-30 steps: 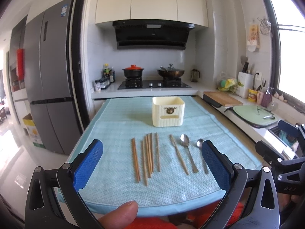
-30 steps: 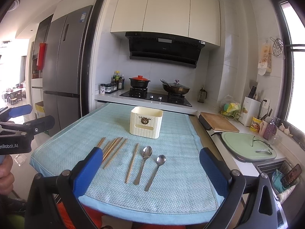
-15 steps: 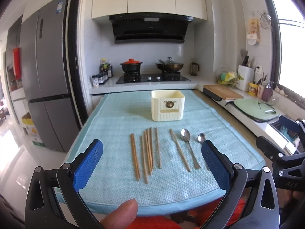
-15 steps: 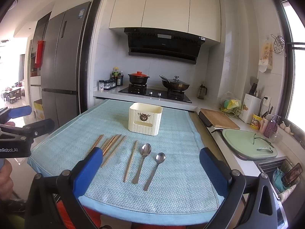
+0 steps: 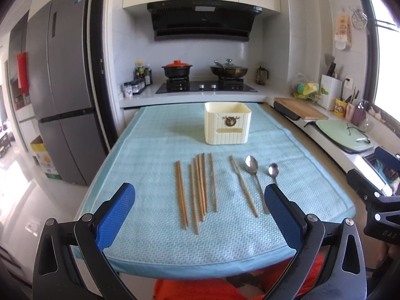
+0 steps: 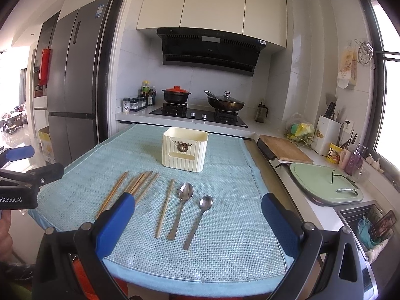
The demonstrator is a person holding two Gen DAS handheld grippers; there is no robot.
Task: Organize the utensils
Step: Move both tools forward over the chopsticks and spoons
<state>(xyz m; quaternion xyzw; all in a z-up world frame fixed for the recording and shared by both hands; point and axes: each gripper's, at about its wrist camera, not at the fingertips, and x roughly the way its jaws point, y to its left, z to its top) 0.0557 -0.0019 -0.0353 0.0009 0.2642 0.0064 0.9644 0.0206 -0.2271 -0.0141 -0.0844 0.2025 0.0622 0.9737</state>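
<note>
A: Kitchen island, covered by a teal mat; stove and fridge behind. Contents?

B: One cream holder, far centre, upright, empty as far as can be seen. Wooden chopsticks, loose group, left of centre; one stray chopstick to their right. Large spoon and small spoon, rightmost. Nothing sorted yet.

A: Orientation?

B: Every long axis runs near-to-far; spoon bowls point toward the holder, handles toward the near edge.

A: Tools?

B: Left gripper, jaws spread wide, empty, hovering at the near edge facing the chopsticks. Right gripper, likewise spread, empty, facing the spoons. Each piece lies ahead of its nearer tool; a grasp would likely close across the width.
</note>
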